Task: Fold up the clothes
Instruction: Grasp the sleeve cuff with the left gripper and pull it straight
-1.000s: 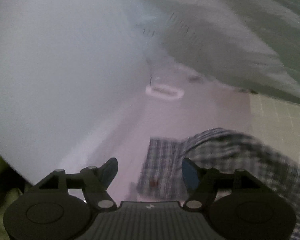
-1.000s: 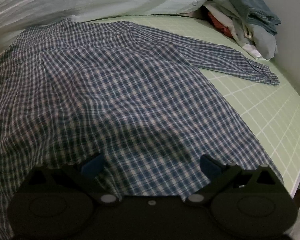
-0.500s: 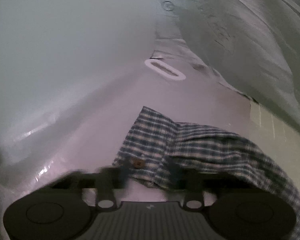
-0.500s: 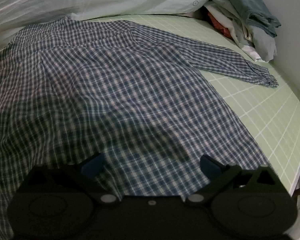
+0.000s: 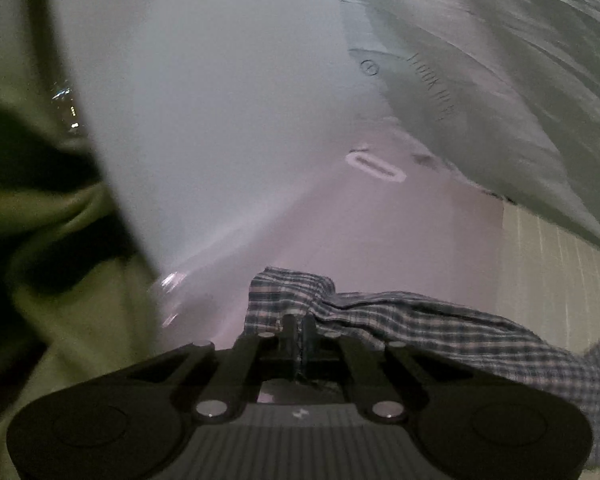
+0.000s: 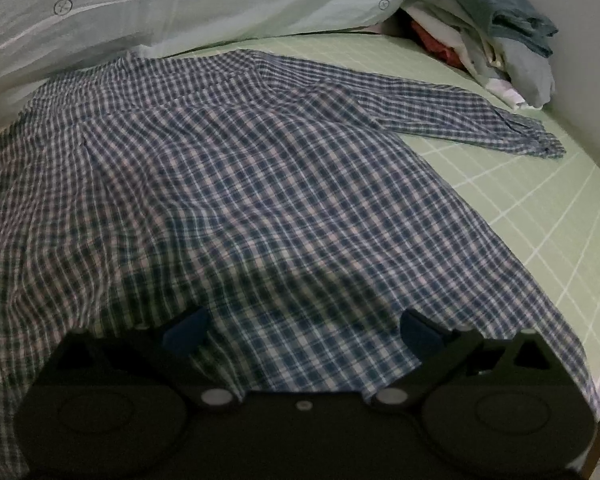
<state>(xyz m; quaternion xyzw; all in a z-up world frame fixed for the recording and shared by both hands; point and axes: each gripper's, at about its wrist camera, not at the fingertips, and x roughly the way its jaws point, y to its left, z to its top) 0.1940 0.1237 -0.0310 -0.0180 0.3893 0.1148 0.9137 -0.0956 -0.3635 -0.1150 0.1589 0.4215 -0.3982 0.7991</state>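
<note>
A bed with a green grid-lined sheet (image 6: 540, 208) fills the right wrist view, with a pale quilt (image 6: 204, 4) heaped along its far edge and a stack of folded clothes (image 6: 496, 36) in the far right corner against the wall. A blue plaid shirt (image 6: 236, 200) lies spread flat over most of the sheet, one sleeve (image 6: 472, 124) stretched toward the right edge, its cuff ending near the stack. The right gripper (image 6: 302, 330) hangs over the shirt's near hem, jaws wide apart and nothing between them.

In the left wrist view, the left gripper (image 5: 299, 330) has just been closing and its jaws are now together, pinching the cuff (image 5: 288, 292) of the shirt's other sleeve. That sleeve trails off to the right toward the sheet. Beyond the cuff lies a pinkish surface beside a white wall (image 5: 220, 100), with the quilt above on the right. Green cloth (image 5: 52, 260) fills the left edge, blurred.
</note>
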